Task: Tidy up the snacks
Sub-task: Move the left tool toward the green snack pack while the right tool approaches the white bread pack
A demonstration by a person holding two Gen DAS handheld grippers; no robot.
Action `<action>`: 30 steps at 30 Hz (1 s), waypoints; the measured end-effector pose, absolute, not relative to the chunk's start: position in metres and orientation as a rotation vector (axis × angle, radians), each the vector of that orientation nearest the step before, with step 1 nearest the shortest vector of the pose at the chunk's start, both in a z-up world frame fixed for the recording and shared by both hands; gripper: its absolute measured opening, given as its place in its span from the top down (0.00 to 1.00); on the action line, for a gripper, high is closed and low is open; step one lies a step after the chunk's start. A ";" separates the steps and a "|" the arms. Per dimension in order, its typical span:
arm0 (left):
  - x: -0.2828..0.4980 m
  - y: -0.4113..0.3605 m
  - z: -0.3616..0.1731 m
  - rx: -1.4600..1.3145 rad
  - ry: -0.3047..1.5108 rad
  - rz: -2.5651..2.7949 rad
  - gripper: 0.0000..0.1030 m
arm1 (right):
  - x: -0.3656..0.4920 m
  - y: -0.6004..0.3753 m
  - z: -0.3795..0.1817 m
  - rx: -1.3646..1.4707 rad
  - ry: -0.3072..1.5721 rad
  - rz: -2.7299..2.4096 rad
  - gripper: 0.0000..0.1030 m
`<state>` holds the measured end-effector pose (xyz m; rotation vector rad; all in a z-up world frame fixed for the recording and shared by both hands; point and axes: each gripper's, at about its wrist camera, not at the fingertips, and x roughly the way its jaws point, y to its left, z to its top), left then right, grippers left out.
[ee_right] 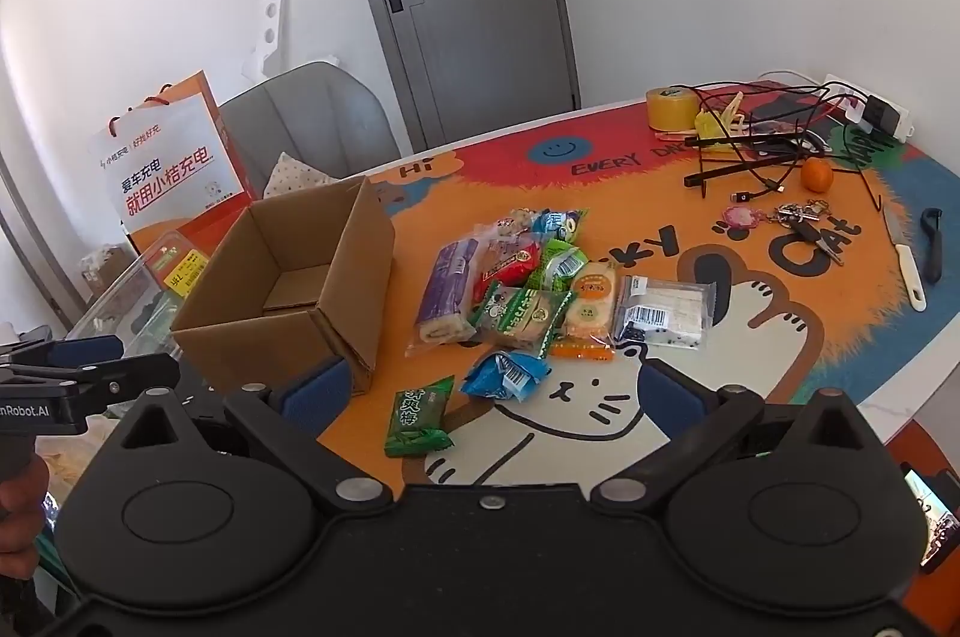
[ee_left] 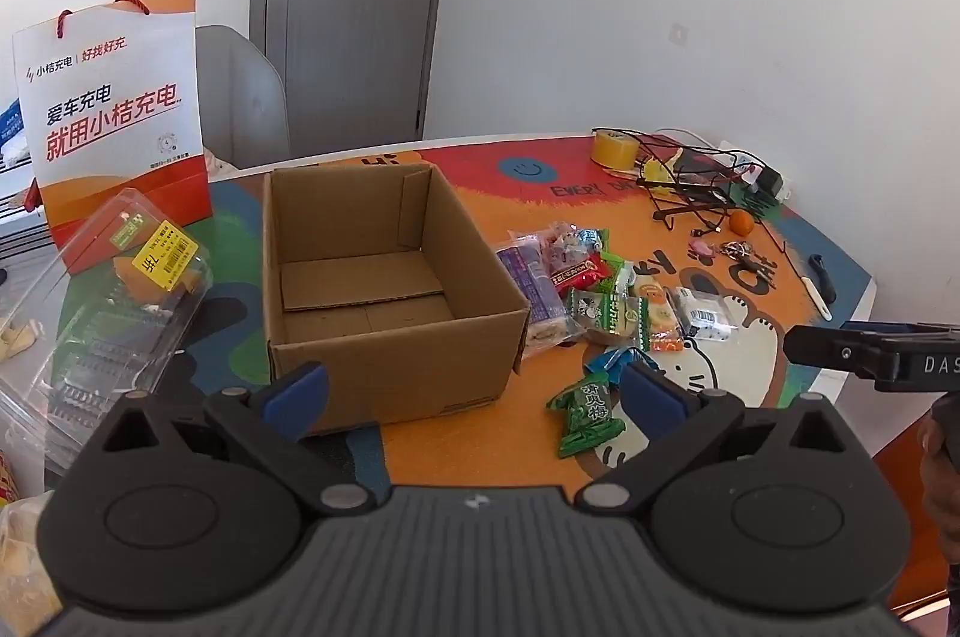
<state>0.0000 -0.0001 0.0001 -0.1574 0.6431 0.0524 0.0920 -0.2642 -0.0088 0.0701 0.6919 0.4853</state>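
Both grippers hang above the near edge of the table (ee_right: pixel 840 337) with nothing in them: the left gripper (ee_left: pixel 474 391) and the right gripper (ee_right: pixel 492 391) each stand with jaws spread wide. The snacks (ee_right: pixel 540 289) lie in a loose heap on the table just right of the empty box (ee_left: pixel 366 277), with a green packet (ee_right: pixel 418 418) and a blue packet (ee_right: pixel 507 376) lying apart, nearest the grippers.

These look like small sealed wrappers, so probably light, crinkly and slick; soft cakes inside would crush under a hard squeeze. The long purple roll (ee_right: pixel 447 295) is likely the softest and is best taken across its middle. The flat packets lie tight to the table, so a crimped end seam or a raised edge seems the surest hold. The green packet, standing clear of the heap, looks the easiest first pick.
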 end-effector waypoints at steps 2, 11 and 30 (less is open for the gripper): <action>0.000 0.000 0.001 -0.163 0.649 0.054 0.00 | 0.092 -0.265 -0.009 0.072 0.692 0.484 0.00; 0.002 -0.002 0.001 -0.177 0.657 0.037 0.00 | 0.093 -0.265 -0.010 0.076 0.690 0.471 0.00; 0.003 -0.005 -0.002 -0.166 0.631 0.031 0.00 | 0.097 -0.268 -0.012 0.089 0.687 0.462 0.00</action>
